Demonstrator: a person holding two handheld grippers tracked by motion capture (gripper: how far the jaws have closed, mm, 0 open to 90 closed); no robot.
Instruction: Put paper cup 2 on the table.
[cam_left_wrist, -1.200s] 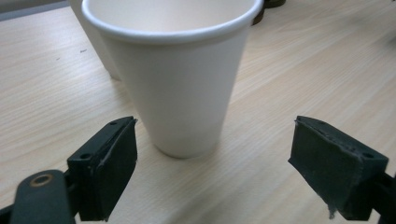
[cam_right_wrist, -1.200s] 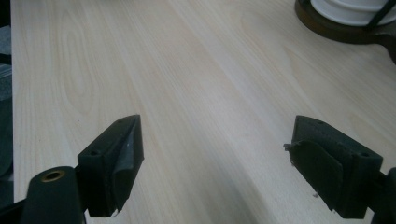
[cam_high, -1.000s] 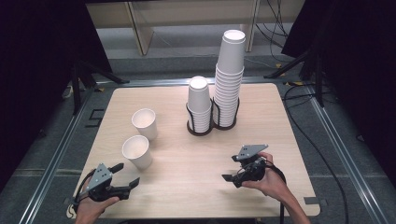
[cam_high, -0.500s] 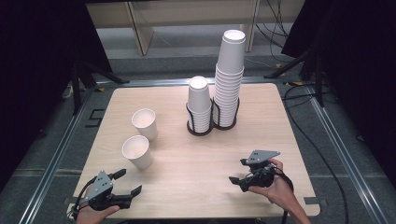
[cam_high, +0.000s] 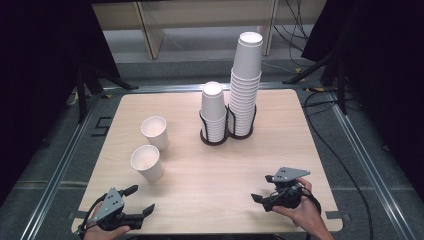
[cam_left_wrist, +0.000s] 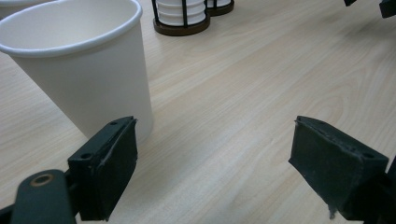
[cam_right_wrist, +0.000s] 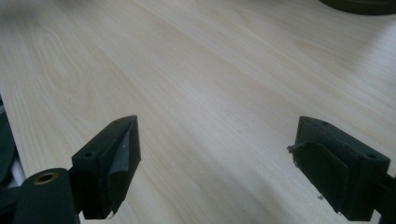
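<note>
Two loose white paper cups stand at the table's left, one farther (cam_high: 154, 131) and one nearer (cam_high: 147, 162). My left gripper (cam_high: 142, 198) rests low at the near left corner, open and holding nothing. In the left gripper view the nearer cup (cam_left_wrist: 84, 65) stands just beyond the left jaw, while the gripper (cam_left_wrist: 215, 135) has only bare wood between its jaws. My right gripper (cam_high: 261, 188) hovers at the near right, pointing left. It (cam_right_wrist: 215, 135) is open over bare tabletop. A short cup stack (cam_high: 213, 107) and a tall one (cam_high: 246, 80) sit in a black wire holder (cam_high: 215, 140).
The wooden table (cam_high: 210, 180) has a rounded near edge close under both hands. Black stands and cables (cam_high: 330, 145) lie on the floor around it. The holder with its stacks (cam_left_wrist: 182, 18) shows at the top of the left gripper view.
Both hands have drawn back toward the near edge of the table. The right gripper also shifted a little to the right. The cups and stacks have not moved.
</note>
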